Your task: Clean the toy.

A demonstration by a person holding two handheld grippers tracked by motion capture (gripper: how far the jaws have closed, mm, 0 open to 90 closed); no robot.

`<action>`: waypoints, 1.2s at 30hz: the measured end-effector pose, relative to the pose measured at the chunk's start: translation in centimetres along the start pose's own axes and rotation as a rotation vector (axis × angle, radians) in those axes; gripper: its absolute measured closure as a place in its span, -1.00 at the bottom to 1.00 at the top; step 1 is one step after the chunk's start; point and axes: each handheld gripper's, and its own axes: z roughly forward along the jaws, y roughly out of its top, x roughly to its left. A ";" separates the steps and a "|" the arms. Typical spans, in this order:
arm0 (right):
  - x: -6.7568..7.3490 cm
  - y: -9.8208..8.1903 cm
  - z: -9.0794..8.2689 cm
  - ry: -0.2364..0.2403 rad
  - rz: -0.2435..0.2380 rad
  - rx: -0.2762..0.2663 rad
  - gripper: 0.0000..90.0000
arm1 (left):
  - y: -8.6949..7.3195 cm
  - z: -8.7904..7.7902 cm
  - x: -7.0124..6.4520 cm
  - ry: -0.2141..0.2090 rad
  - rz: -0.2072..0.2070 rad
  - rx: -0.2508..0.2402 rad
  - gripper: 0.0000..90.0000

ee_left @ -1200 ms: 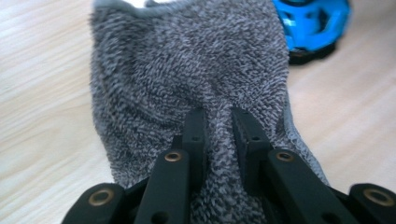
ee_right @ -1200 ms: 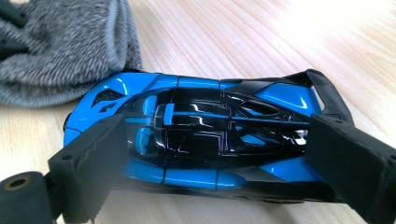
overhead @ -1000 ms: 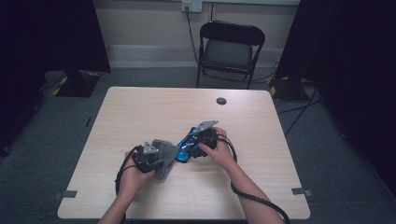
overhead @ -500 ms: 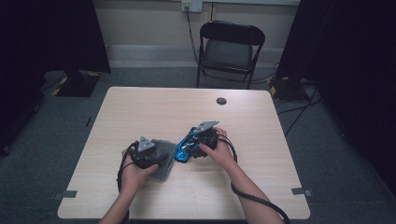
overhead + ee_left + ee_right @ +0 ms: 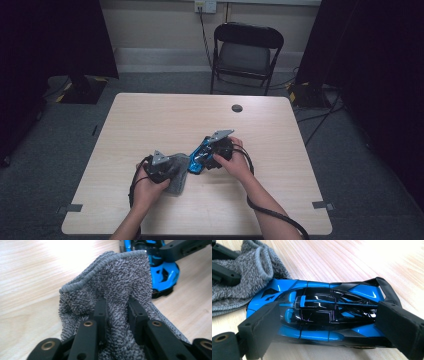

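Left gripper (image 5: 116, 312): jaws just reclosed, pinching the grey cloth (image 5: 112, 287) beside the blue toy car (image 5: 317, 315); wiping likely resumes. Right gripper (image 5: 324, 327): clamps the car lengthwise.

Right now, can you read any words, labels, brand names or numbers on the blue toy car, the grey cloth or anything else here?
None: no legible text on the blue and black toy car, the grey terry cloth or the light wooden table.
The wall socket plate is too small to read.
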 end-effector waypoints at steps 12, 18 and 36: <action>-0.1 -0.1 0.0 -0.002 0.000 -0.003 -0.87 | 0.7 -0.1 -2.6 -0.086 0.021 0.080 0.68; -0.1 -0.1 0.0 -0.003 0.001 -0.007 -0.87 | 1.0 0.2 -4.3 -0.120 0.046 0.092 0.68; 0.0 -0.3 0.0 -0.004 0.005 -0.021 -0.87 | 1.9 0.6 -6.9 -0.236 0.093 0.092 0.67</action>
